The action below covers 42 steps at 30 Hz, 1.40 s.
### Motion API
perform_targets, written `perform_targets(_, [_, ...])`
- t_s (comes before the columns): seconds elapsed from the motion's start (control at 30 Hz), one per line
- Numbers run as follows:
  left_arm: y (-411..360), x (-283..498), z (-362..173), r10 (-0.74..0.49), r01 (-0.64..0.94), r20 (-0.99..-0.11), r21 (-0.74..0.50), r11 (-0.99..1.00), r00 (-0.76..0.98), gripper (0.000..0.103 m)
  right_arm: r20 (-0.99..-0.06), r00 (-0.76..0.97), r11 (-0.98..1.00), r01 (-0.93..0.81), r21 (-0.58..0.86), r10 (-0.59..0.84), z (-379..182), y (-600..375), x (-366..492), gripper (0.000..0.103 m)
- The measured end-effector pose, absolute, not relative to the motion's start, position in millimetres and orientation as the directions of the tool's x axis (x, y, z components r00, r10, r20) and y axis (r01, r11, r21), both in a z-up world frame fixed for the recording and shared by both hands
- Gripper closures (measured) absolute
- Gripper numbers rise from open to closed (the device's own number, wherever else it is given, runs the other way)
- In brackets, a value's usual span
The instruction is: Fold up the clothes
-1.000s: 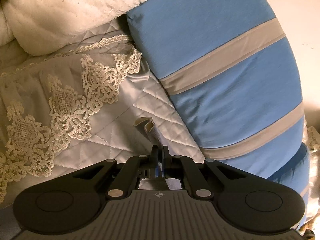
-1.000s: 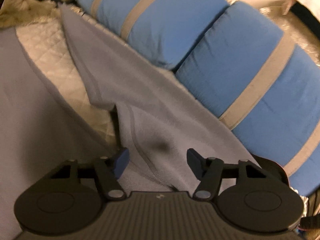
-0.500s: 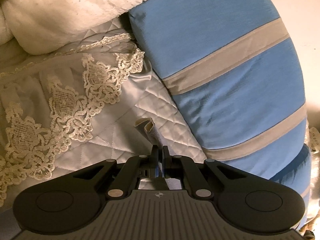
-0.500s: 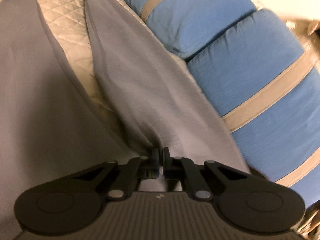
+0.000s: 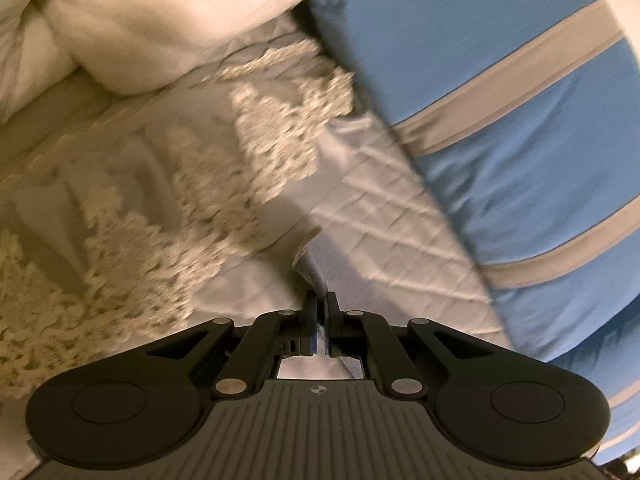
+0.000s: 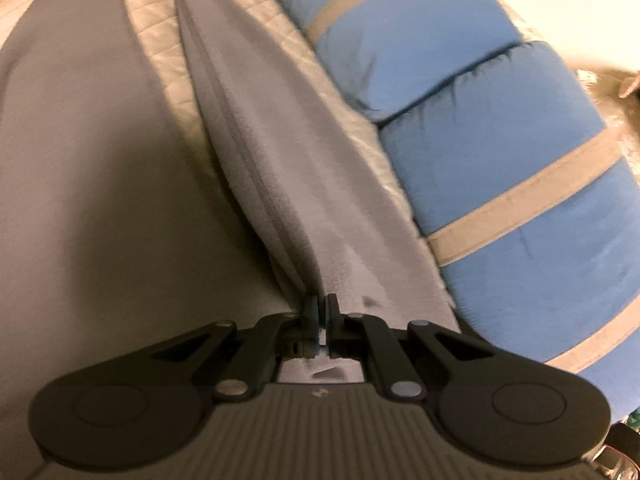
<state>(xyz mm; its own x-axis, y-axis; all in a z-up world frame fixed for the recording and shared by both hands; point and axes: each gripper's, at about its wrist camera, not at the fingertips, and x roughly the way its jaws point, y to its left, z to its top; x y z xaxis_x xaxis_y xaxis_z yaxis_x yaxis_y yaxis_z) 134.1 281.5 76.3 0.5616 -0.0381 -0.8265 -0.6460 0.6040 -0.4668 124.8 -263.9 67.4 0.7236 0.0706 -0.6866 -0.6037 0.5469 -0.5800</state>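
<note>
A grey garment lies on a quilted cream bedspread. My right gripper is shut on a fold of it, and the cloth stretches away from the jaws in a taut ridge toward the top of the view. A second grey panel lies flat at the left. My left gripper is shut on a small end of the grey garment, which sticks up just past the fingertips over the bedspread.
Blue pillows with beige stripes lie along the right of the garment, and one fills the right of the left wrist view. A lace-trimmed cream cover and a white duvet lie at the left.
My right gripper has closed on the garment fold and pulled it taut. The left gripper, still shut on its end, has shifted and the view is now motion-blurred.
</note>
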Motion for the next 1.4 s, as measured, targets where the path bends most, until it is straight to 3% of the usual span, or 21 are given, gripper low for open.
perform_targets(0.13, [279.1, 134.8, 66.8, -0.032, -0.641, -0.856, -0.41, 0.649, 0.516, 0.1, -0.69, 0.719, 0.534, -0.615, -0.58, 0.079, 63.8, -260.4, 117.6, 0.1])
perform_targets(0.2, [275.4, 137.5, 62.9, -0.025, -0.631, -0.871, -0.374, 0.679, 0.49, 0.1, -0.682, 0.727, 0.54, -0.606, -0.584, 0.079, 65.4, -259.5, 112.8, 0.076])
perform_targets(0.3, [273.8, 139.1, 55.2, -0.039, -0.648, -0.895, -0.352, 0.676, 0.445, 0.097, -0.66, 0.746, 0.576, -0.579, -0.577, 0.089, 73.1, -261.7, 102.5, 0.061])
perform_targets(0.37, [273.4, 137.8, 53.7, -0.044, -0.648, -0.902, -0.342, 0.68, 0.429, 0.096, -0.647, 0.756, 0.605, -0.56, -0.566, 0.094, 81.5, -267.0, 94.0, 0.038])
perform_targets(0.43, [274.9, 133.2, 56.3, -0.05, -0.648, -0.899, -0.35, 0.677, 0.434, 0.092, -0.639, 0.763, 0.627, -0.545, -0.557, 0.097, 88.9, -273.0, 84.0, 0.031])
perform_targets(0.53, [278.5, 122.8, 68.9, -0.022, -0.66, -0.895, -0.345, 0.668, 0.446, 0.075, -0.635, 0.766, 0.649, -0.533, -0.543, 0.098, 97.2, -281.1, 66.2, 0.019])
perform_targets(0.67, [273.5, 99.9, 94.4, -0.001, -0.627, -0.853, -0.385, 0.678, 0.522, 0.044, -0.636, 0.766, 0.696, -0.507, -0.508, 0.095, 105.2, -295.1, 37.6, 0.004])
perform_targets(0.83, [241.0, 64.9, 127.3, 0.038, -0.488, -0.778, -0.354, 0.798, 0.627, 0.036, -0.639, 0.765, 0.767, -0.454, -0.454, 0.074, 112.3, -320.2, 7.7, 0.0])
perform_targets(1.17, [161.3, 2.8, 168.8, 0.103, -0.179, -0.689, -0.04, 0.983, 0.717, 0.028, -0.612, 0.79, 0.813, -0.339, -0.473, -0.026, 138.3, -381.2, -52.2, 0.0])
perform_targets(1.4, [133.9, -38.4, 175.1, 0.101, -0.052, -0.672, 0.093, 0.994, 0.734, 0.024, -0.631, 0.765, 0.759, -0.333, -0.559, -0.128, 149.1, -433.6, -88.1, 0.0])
